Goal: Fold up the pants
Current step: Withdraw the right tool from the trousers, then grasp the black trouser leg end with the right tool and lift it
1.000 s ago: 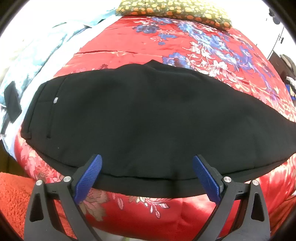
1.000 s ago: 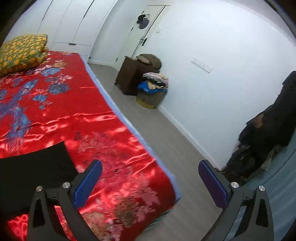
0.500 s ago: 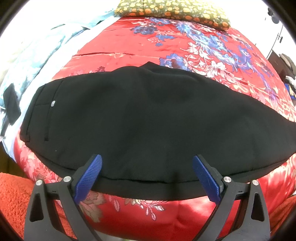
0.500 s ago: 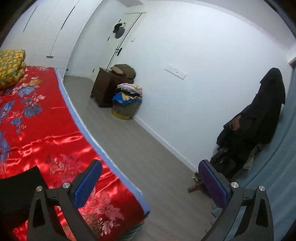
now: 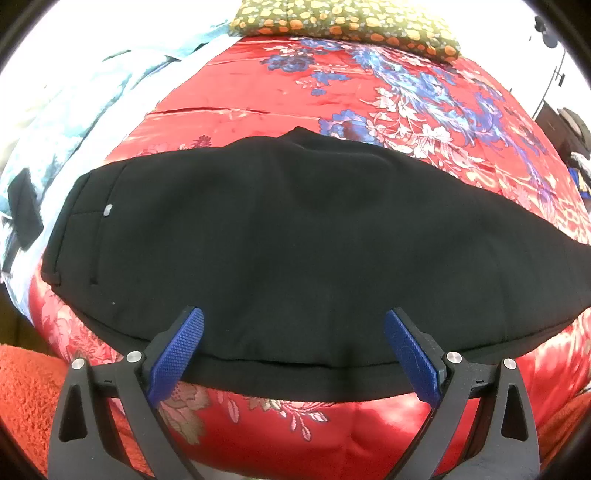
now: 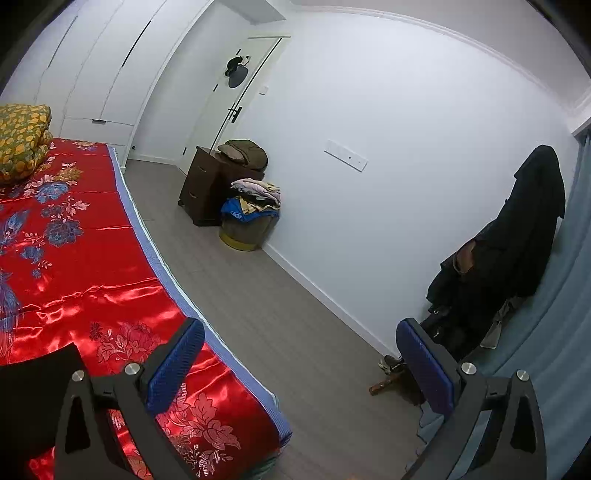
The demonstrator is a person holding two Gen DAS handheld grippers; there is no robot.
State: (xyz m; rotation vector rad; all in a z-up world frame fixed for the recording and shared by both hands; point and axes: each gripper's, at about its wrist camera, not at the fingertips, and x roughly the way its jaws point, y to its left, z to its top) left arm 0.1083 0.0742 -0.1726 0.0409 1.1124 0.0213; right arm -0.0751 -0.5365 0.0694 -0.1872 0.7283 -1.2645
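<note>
Left wrist view: the left gripper (image 5: 293, 350) occupies the lower edge of the frame, its blue-padded fingers (image 5: 177, 354) spread wide and holding nothing. Both pads sit at the near hem of the black pants (image 5: 295, 243), which lie flat across the middle of the frame on the red floral bedspread (image 5: 258, 92). The waistband end, with a small silver button (image 5: 107, 210) and a pocket seam, points to the left of the frame; the leg end runs off toward the right. A yellow-patterned pillow (image 5: 343, 22) lies at the top centre, a pale blue cloth (image 5: 74, 110) at the upper left, and an orange towel-like fabric (image 5: 26, 398) at the lower left. No brand, label or writing is legible.

Right wrist view: the right gripper (image 6: 299, 369) fills the lower frame, its fingers (image 6: 173, 365) likewise wide apart and empty, aimed past the bed edge toward the grey floor (image 6: 258, 302). A corner of the pants appears at the lower left. Against the white wall stand a dark cabinet (image 6: 203, 184) and a basket of clothes (image 6: 251, 221) at centre; a dark coat (image 6: 517, 236) hangs at the right. No readable writing appears.
</note>
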